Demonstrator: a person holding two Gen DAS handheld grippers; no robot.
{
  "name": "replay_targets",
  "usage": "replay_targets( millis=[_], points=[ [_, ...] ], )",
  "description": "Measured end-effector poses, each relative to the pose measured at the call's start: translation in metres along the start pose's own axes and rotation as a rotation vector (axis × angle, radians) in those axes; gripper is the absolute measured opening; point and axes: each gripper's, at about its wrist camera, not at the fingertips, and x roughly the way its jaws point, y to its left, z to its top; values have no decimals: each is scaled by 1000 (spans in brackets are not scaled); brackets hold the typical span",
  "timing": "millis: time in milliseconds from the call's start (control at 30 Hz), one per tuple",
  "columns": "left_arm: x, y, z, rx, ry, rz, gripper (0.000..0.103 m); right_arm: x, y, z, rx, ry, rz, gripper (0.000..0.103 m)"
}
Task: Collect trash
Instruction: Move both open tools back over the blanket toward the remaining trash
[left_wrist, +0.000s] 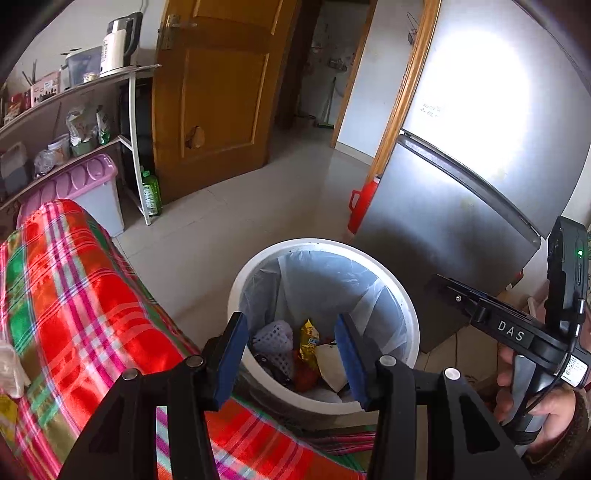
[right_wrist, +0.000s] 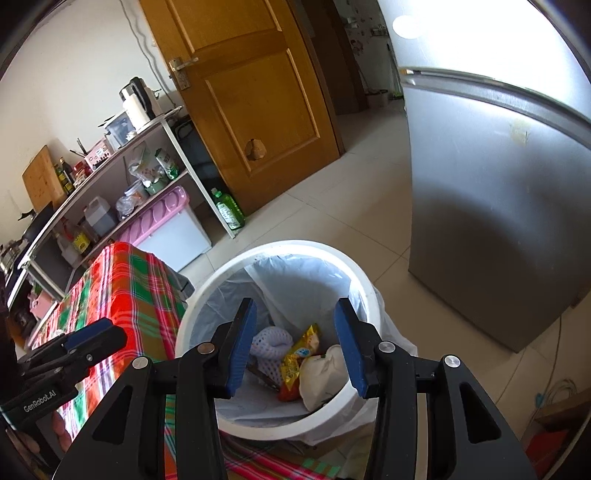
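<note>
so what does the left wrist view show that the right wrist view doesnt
Only the left wrist view: the red jug beside the fridge, and the right gripper side-on. Only the right wrist view: a wooden board and the left gripper from the side. Both: the white bin holding a yellow wrapper and foam net, the plaid cloth, and open, empty jaws.
</note>
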Motion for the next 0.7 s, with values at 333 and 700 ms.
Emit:
replay_targets(
  millis=[333,700],
  points=[
    [-55,34,-19,-62,-62,57,54,-20,49,-7,-65,-49,42,45],
    [-110,88,-52,-157,-112,137,57,-22,117,-24,-156,-48,135,60]
  ],
)
